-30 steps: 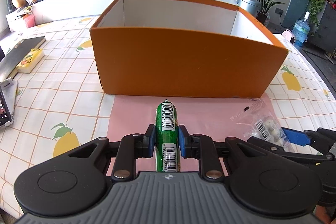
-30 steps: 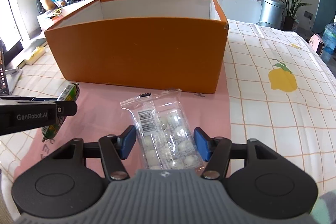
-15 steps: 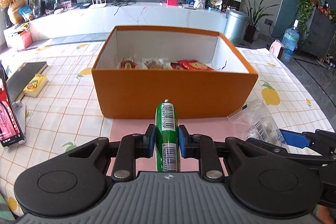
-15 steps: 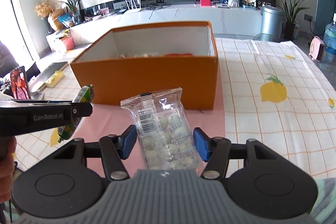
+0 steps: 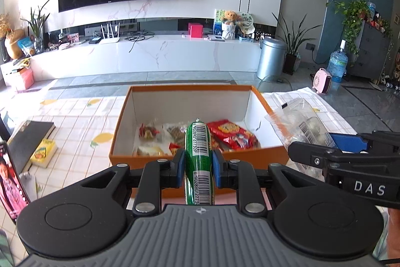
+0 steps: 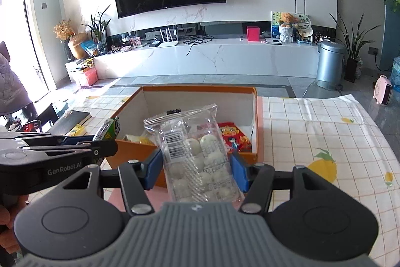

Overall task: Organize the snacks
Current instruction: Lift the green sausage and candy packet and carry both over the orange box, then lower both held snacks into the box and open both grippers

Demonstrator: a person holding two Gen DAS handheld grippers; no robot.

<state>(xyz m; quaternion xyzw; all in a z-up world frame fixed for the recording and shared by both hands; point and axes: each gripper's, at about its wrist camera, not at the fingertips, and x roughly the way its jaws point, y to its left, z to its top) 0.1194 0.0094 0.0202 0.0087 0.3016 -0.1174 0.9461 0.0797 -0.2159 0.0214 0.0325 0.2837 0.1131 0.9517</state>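
Note:
My left gripper (image 5: pixel 198 168) is shut on a green sausage stick (image 5: pixel 198 149) with barcodes, held in the air in front of the orange box (image 5: pixel 150 163). My right gripper (image 6: pixel 196 170) is shut on a clear bag of white candies (image 6: pixel 197 157), also lifted just before the orange box (image 6: pixel 132 154). Inside the box lie several snack packs, among them a red packet (image 5: pixel 232 133). The right gripper and its clear bag (image 5: pixel 302 124) show at the right of the left wrist view. In the right wrist view the left gripper with the green stick (image 6: pixel 110 129) shows at the left.
The box stands on a pink mat (image 6: pixel 152 194) on a checked lemon-print tablecloth (image 6: pixel 312 137). A dark book (image 5: pixel 30 139), a small yellow box (image 5: pixel 43 153) and a phone (image 5: pixel 10 179) lie at the left. A person's hand (image 6: pixel 6 224) holds the left gripper's handle.
Both grippers have risen with their snacks. The view now looks down over the box's front wall into it, where earlier only the wall showed.

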